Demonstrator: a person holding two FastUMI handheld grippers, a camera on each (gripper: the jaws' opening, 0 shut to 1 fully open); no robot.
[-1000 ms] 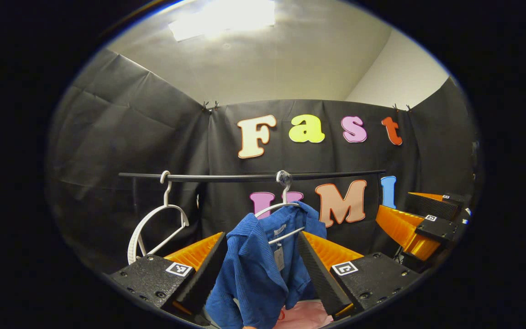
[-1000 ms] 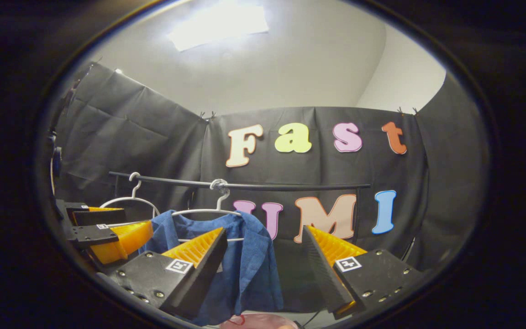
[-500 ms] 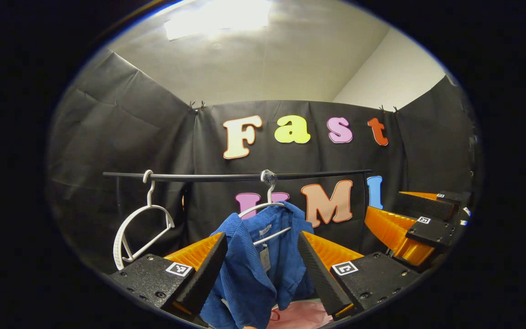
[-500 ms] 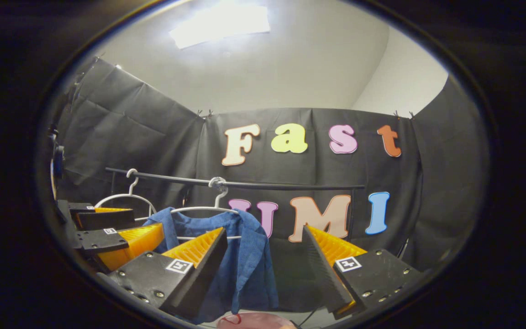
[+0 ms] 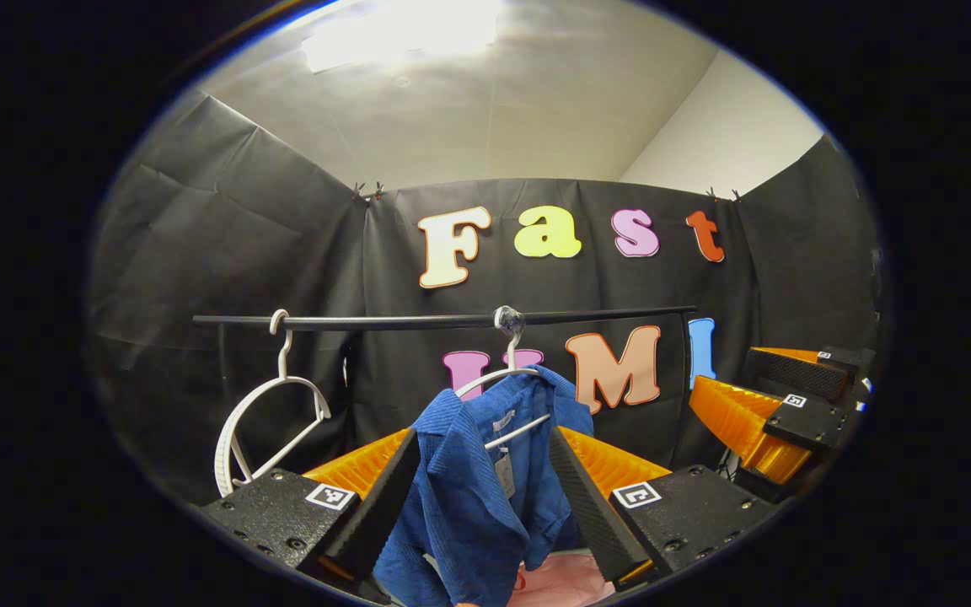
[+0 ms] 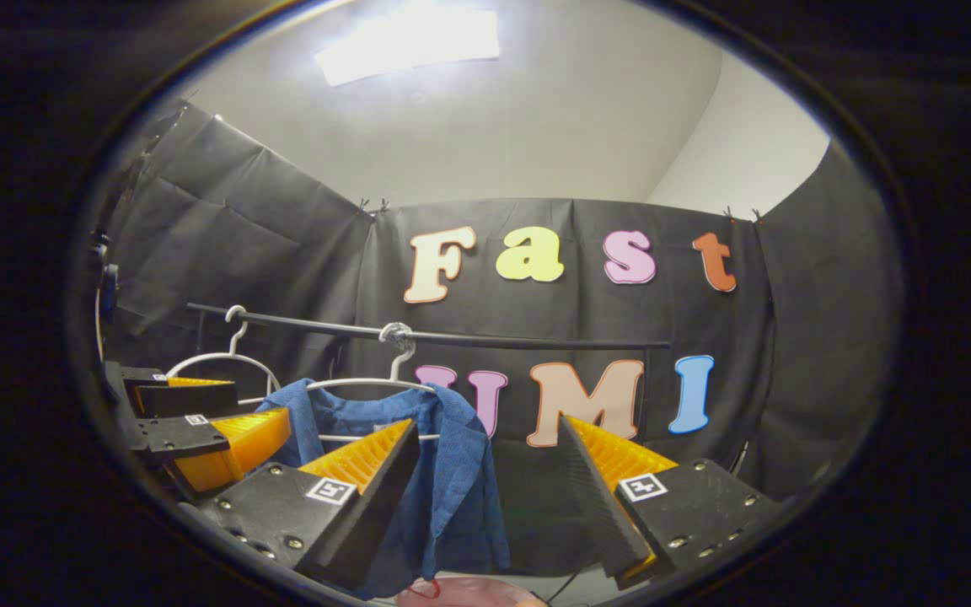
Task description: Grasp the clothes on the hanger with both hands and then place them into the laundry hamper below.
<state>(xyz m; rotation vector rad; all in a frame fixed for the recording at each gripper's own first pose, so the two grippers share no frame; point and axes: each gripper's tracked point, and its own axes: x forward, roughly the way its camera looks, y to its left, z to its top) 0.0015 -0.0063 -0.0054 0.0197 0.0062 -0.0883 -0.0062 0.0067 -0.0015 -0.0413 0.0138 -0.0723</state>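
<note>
A blue shirt (image 5: 485, 480) hangs on a white hanger (image 5: 498, 375) from a black rail (image 5: 418, 320). In the left gripper view my left gripper (image 5: 481, 459) stands open, its fingers on either side of the shirt's front without touching it. The right gripper (image 5: 776, 405) shows at the far right, open. In the right gripper view the blue shirt (image 6: 452, 472) hangs left of centre; my right gripper (image 6: 485, 455) is open, its left finger overlapping the shirt's right side. The left gripper (image 6: 199, 421) is at the far left. A pink hamper (image 5: 557, 582) peeks from below.
A second white hanger (image 5: 270, 421) hangs bare on the rail's left end, also seen as the bare hanger (image 6: 216, 362) in the right gripper view. Black cloth walls close in the back and both sides.
The left gripper view has shifted slightly, so the shirt sits a bit higher and more centred between the fingers. The right gripper view has drifted a little; both grippers stay open.
</note>
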